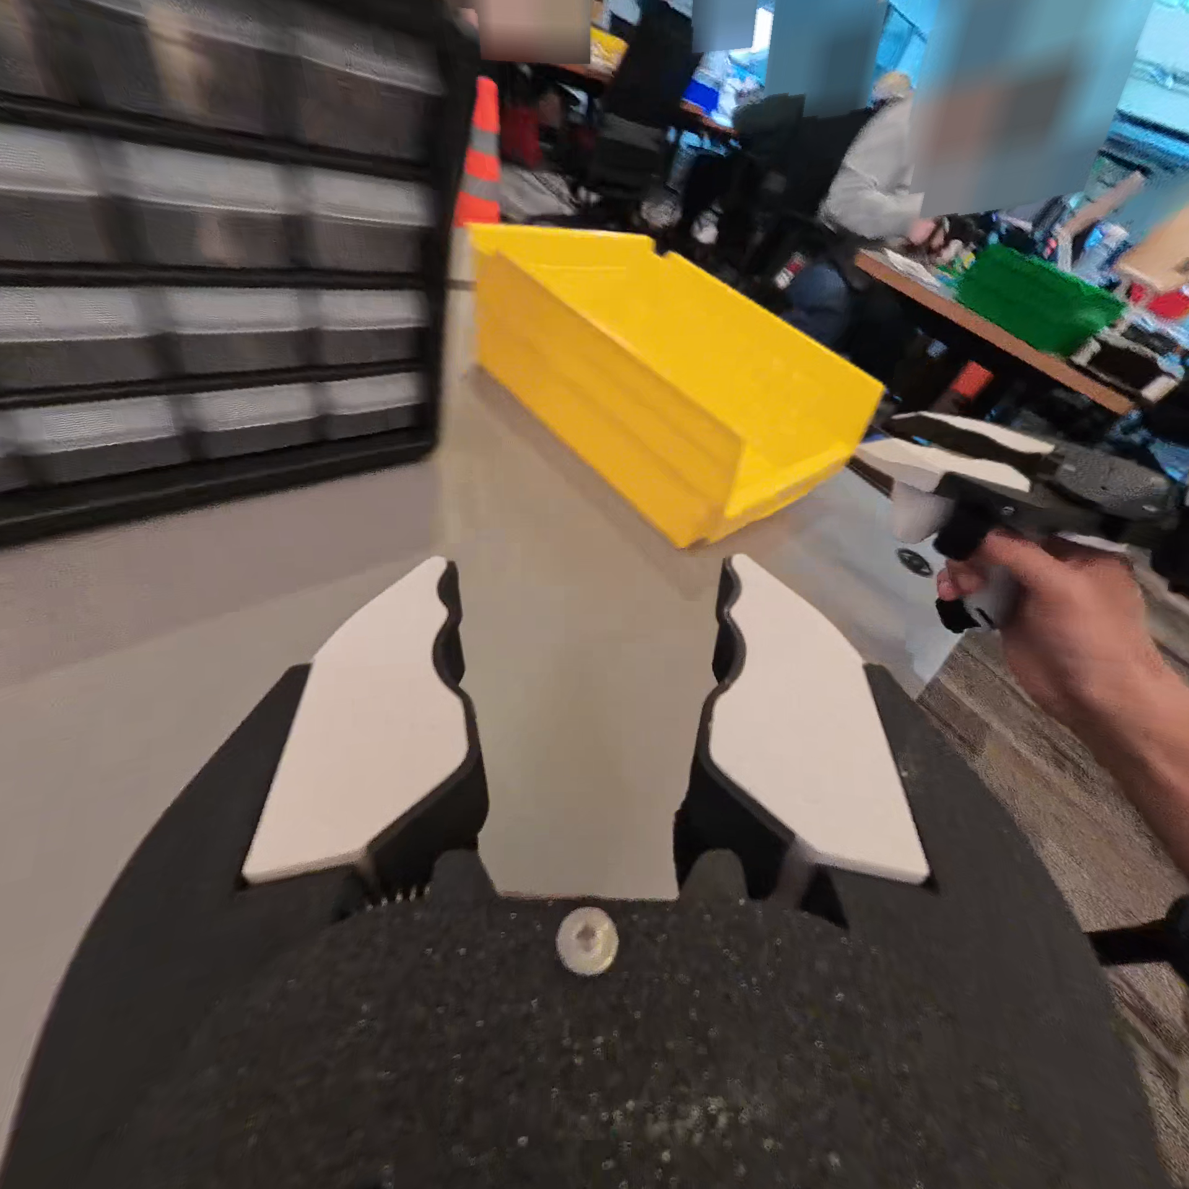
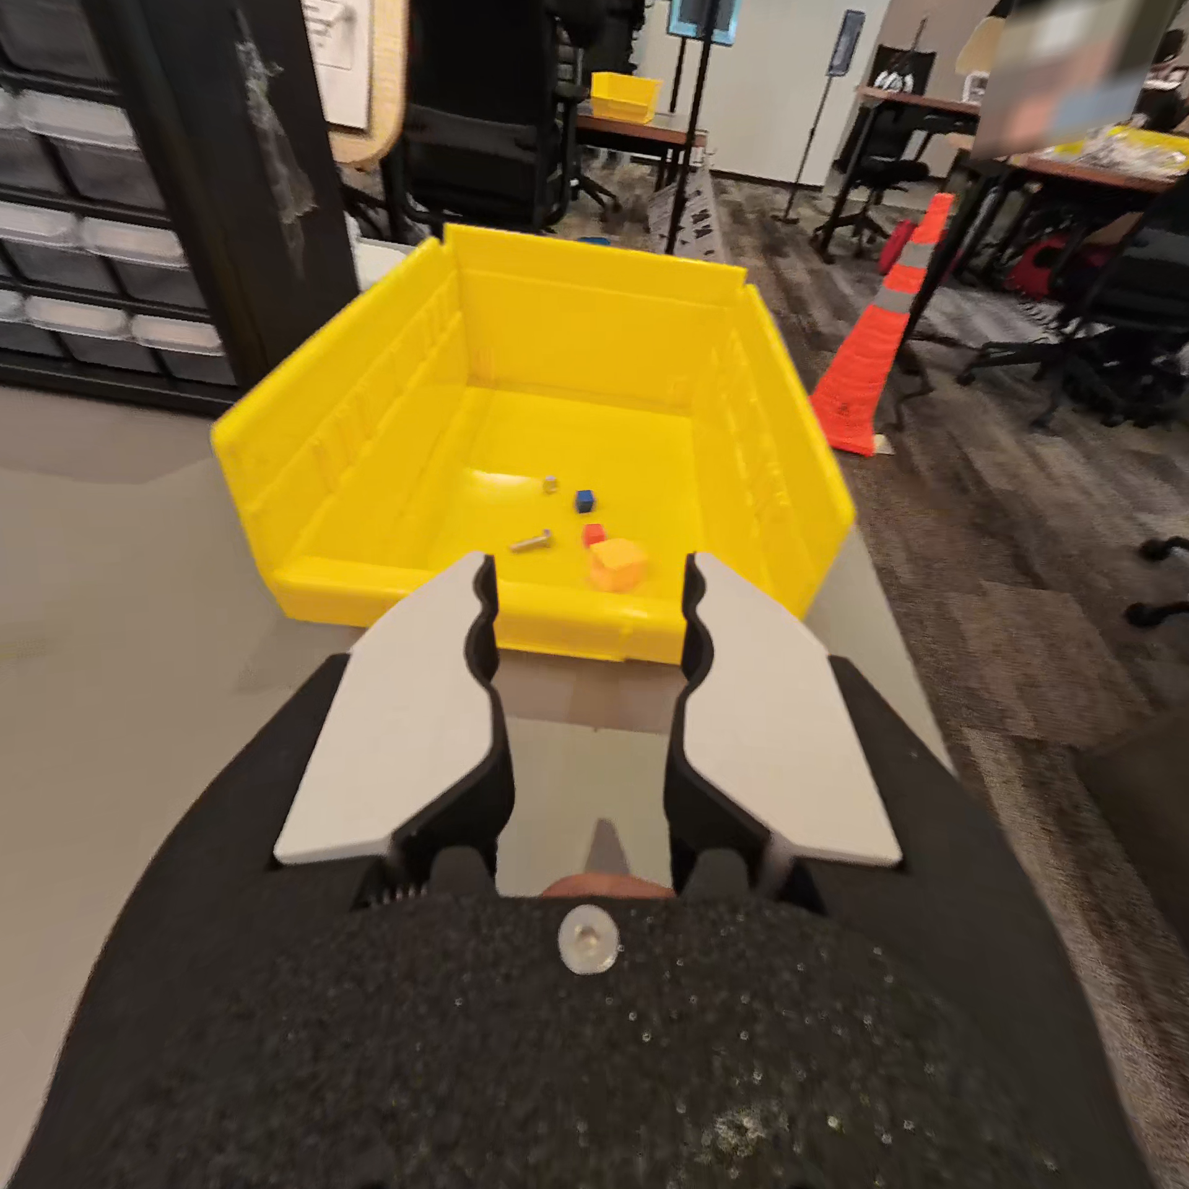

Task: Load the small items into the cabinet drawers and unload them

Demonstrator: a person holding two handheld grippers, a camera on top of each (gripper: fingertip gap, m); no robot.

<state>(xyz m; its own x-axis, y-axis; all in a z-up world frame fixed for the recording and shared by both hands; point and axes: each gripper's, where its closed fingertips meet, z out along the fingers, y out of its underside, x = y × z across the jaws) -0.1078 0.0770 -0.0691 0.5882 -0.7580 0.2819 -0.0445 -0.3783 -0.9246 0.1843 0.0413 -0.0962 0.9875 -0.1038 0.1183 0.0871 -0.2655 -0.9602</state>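
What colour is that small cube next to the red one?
Blue cube, clearest in the right wrist view.

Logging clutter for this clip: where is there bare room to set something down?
Bare table between cabinet and yellow bin, and in front of the bin. The bin's far floor is free; its near right is crowded with a bolt and small blocks.

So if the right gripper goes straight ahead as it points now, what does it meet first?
Probably the low front wall of the yellow bin; the right gripper is open, and depth is unclear.
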